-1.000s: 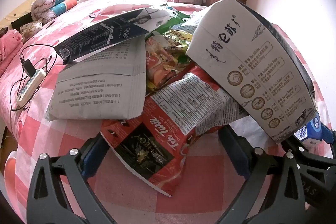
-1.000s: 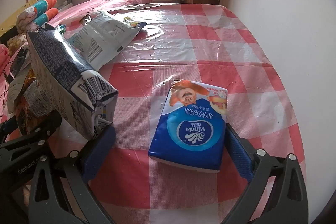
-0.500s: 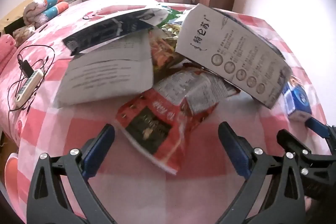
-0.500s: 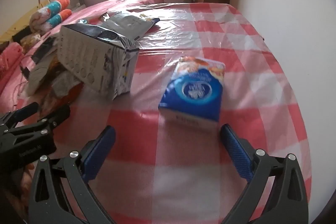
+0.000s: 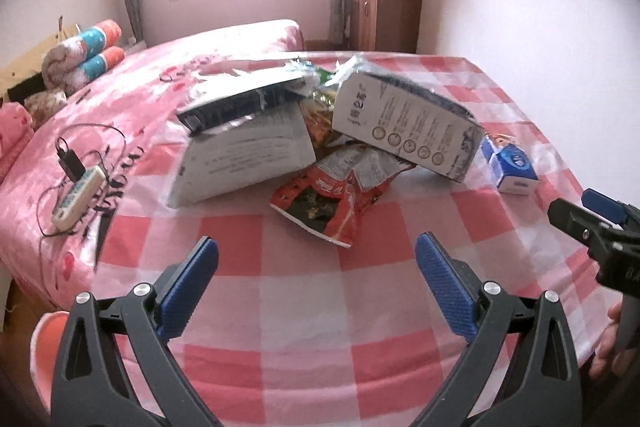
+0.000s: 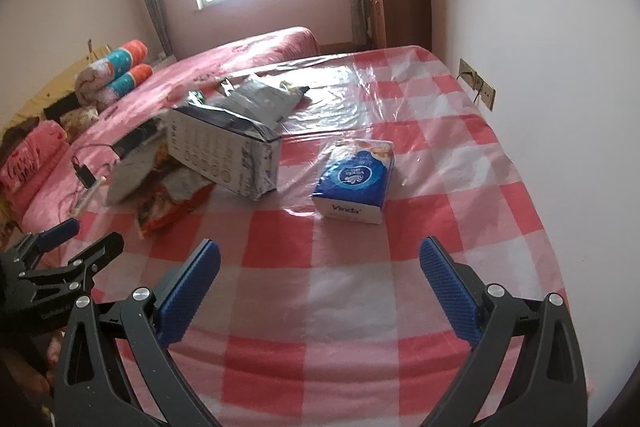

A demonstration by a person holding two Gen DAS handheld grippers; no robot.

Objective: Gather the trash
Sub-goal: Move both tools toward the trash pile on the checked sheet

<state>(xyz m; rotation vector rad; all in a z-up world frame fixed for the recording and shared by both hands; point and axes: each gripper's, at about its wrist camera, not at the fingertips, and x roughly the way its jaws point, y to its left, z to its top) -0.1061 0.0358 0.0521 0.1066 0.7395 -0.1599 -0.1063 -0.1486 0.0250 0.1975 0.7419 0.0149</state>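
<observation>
A heap of trash lies on the red-and-white checked cloth (image 5: 304,303): a white milk carton box (image 5: 404,125) on its side, a red snack bag (image 5: 328,199), a grey printed bag (image 5: 244,155) and a dark wrapper (image 5: 236,103) on top. In the right wrist view the same box (image 6: 224,151) and red bag (image 6: 168,211) sit at the left. My left gripper (image 5: 316,283) is open and empty, short of the red bag. My right gripper (image 6: 318,287) is open and empty, short of a blue tissue pack (image 6: 354,179).
The blue tissue pack (image 5: 510,165) lies right of the heap. A power strip with a charger and cables (image 5: 78,193) rests on the pink bed at left. Rolled blankets (image 5: 84,57), a wooden cabinet (image 5: 386,3) and wall sockets (image 6: 478,87) stand around.
Both grippers have pulled back and up from the heap and the tissue pack, so everything looks smaller and farther. The white box has tipped down to lie lower on the pile.
</observation>
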